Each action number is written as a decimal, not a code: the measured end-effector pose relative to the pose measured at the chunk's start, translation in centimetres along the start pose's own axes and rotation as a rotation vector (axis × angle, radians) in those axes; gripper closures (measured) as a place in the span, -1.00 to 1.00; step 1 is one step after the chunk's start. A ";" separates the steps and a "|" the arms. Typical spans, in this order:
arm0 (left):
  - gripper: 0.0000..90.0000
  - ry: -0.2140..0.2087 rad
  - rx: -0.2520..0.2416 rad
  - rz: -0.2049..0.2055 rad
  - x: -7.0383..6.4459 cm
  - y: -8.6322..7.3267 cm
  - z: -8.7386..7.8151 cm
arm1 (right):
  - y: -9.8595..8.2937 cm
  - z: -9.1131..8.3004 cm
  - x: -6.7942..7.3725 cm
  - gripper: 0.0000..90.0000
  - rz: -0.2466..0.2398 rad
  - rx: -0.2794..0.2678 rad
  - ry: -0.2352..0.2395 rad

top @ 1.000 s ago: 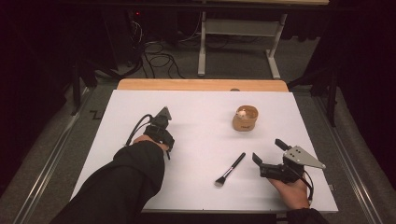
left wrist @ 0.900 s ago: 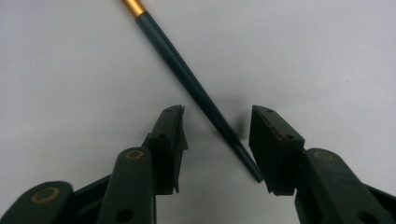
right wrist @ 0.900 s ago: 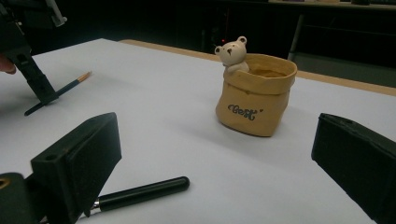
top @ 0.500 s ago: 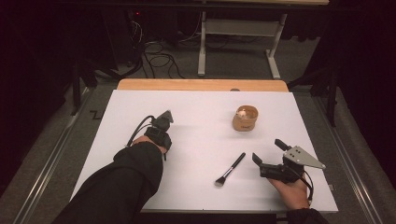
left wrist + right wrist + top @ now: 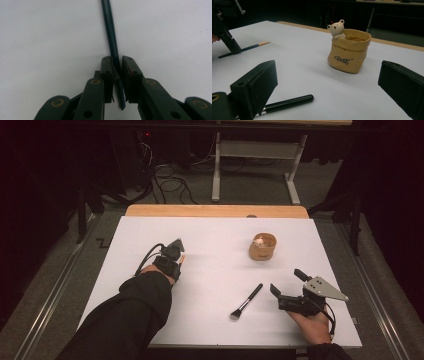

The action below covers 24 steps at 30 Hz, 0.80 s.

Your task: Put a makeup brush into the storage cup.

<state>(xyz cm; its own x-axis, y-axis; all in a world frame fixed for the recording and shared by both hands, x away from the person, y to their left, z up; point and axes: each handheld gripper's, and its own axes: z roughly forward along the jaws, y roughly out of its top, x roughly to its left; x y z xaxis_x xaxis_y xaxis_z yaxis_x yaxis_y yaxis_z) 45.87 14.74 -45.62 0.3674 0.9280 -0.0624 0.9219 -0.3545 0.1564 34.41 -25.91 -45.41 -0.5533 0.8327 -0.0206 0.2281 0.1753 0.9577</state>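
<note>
Jaws of the left gripper point(image 5: 175, 251) clamp a dark pencil point(image 5: 111, 42), its tip down on the white table point(image 5: 210, 270), sleeve stretched forward. Since a second ago it has edged slightly nearer. Right gripper point(image 5: 290, 287) rests wide open beside the makeup brush point(image 5: 246, 301). Bear-trimmed tan pot point(image 5: 349, 50) stands beyond; contents unclear.

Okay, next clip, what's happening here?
A person works at a white table with two claws. The left claw is shut on a thin dark pencil lying on the table. The right claw is open beside a makeup brush, not touching it. A tan bear-decorated pot stands upright beyond.
</note>
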 end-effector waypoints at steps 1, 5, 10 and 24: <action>0.82 0.000 -0.001 0.001 0.0 0.0 0.0 | 0.0 0.0 0.0 -0.93 0.000 0.000 0.000; 0.86 -0.003 -0.006 0.028 0.1 -0.1 0.0 | 0.0 0.0 0.0 -0.93 0.000 0.001 -0.001; 0.86 -0.009 -0.009 0.066 0.2 -0.1 0.0 | 0.0 0.0 0.0 -0.93 0.000 0.002 -0.001; 0.86 -0.024 -0.019 0.106 0.4 -0.3 0.1 | -0.1 0.1 0.0 -0.92 0.002 0.005 -0.002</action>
<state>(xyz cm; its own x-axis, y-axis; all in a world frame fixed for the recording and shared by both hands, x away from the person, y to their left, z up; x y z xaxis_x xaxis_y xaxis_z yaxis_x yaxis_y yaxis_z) 45.80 15.21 -45.73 0.4660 0.8822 -0.0679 0.8751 -0.4482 0.1823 34.43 -25.84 -45.49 -0.5513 0.8341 -0.0193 0.2330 0.1761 0.9564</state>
